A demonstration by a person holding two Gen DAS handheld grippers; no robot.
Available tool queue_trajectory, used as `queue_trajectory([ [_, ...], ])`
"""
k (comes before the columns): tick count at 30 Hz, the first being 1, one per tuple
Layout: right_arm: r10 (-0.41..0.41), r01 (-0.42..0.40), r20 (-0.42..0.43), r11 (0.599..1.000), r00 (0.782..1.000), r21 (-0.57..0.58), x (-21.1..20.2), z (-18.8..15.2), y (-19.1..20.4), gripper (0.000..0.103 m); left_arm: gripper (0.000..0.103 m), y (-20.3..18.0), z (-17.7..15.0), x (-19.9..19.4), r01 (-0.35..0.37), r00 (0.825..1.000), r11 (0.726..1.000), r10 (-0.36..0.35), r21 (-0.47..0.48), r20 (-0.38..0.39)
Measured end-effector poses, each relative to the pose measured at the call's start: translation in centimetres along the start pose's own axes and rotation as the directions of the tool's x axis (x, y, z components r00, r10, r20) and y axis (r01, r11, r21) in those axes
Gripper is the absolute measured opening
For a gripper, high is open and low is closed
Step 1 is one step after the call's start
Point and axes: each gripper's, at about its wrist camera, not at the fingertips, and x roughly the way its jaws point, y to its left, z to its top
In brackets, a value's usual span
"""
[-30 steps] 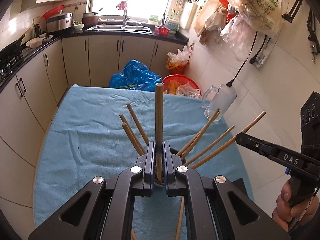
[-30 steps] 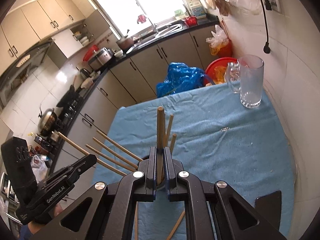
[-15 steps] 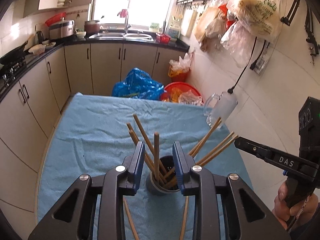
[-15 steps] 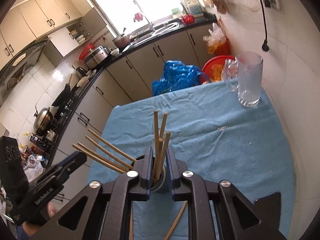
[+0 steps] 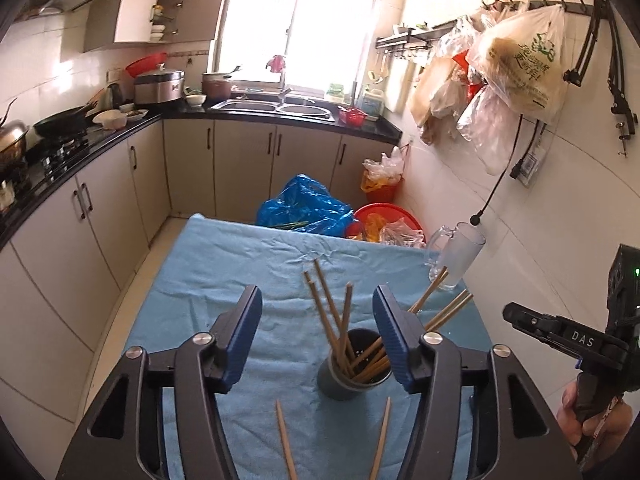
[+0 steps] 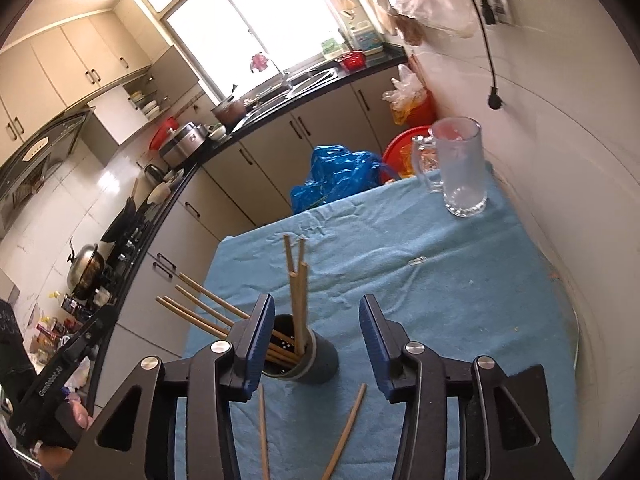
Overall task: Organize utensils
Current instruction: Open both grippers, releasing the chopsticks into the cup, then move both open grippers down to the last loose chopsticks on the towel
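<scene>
A dark round utensil holder stands on the blue cloth and holds several wooden chopsticks. It also shows in the right wrist view with its chopsticks. Two loose chopsticks lie on the cloth in front of it, one on the left and one on the right; in the right wrist view they show too. My left gripper is open and empty above the holder. My right gripper is open and empty above it too.
A glass mug stands at the table's far right corner by the wall. The blue cloth covers the table. A blue bag and red basin sit on the floor beyond. Cabinets run along the left.
Both grippers were shut on a chopstick each above the holder. They have opened wide, the chopsticks dropped into the holder, and both grippers pulled back and up.
</scene>
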Motion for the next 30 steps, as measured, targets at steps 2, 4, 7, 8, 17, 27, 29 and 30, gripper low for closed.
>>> queue_trajectory([
  [2,-0.010,0.010,-0.002,1.000,1.000,0.013,-0.2,-0.6,-0.5,0.052,0.059,0.7,-0.6,-0.3,-0.007,1.000,1.000,0.007,-0.016,-0.009],
  [4,-0.019,0.020,-0.019,0.999,1.000,0.028,-0.2,-1.4,-1.2,0.052,0.060,1.2,-1.3,-0.5,-0.014,1.000,1.000,0.013,-0.024,-0.023],
  [7,-0.036,0.038,-0.053,0.998,0.998,0.046,0.3,-2.6,-1.9,0.052,0.060,2.2,-2.7,-0.5,-0.028,0.998,0.999,0.026,-0.043,-0.052],
  [8,-0.041,0.044,-0.064,0.998,0.997,0.050,0.4,-2.9,-2.1,0.052,0.060,2.6,-3.2,-0.5,-0.030,0.998,0.998,0.027,-0.050,-0.063],
  [17,-0.083,0.095,-0.167,0.993,0.982,0.064,2.2,-6.8,-2.9,0.052,0.060,4.2,-7.9,0.8,-0.053,0.985,0.996,0.039,-0.077,-0.171],
  [27,-0.132,0.165,-0.334,0.983,0.933,0.075,5.7,-12.2,-3.9,0.054,0.060,6.0,-14.7,3.1,-0.096,0.946,0.992,0.063,-0.087,-0.318],
  [29,-0.135,0.172,-0.365,0.982,0.921,0.072,6.4,-13.1,-3.8,0.054,0.060,6.8,-15.9,3.3,-0.106,0.935,0.990,0.067,-0.095,-0.348],
  [30,-0.137,0.176,-0.381,0.982,0.914,0.069,6.9,-13.5,-3.6,0.054,0.060,7.2,-16.4,3.3,-0.110,0.931,0.989,0.068,-0.097,-0.357],
])
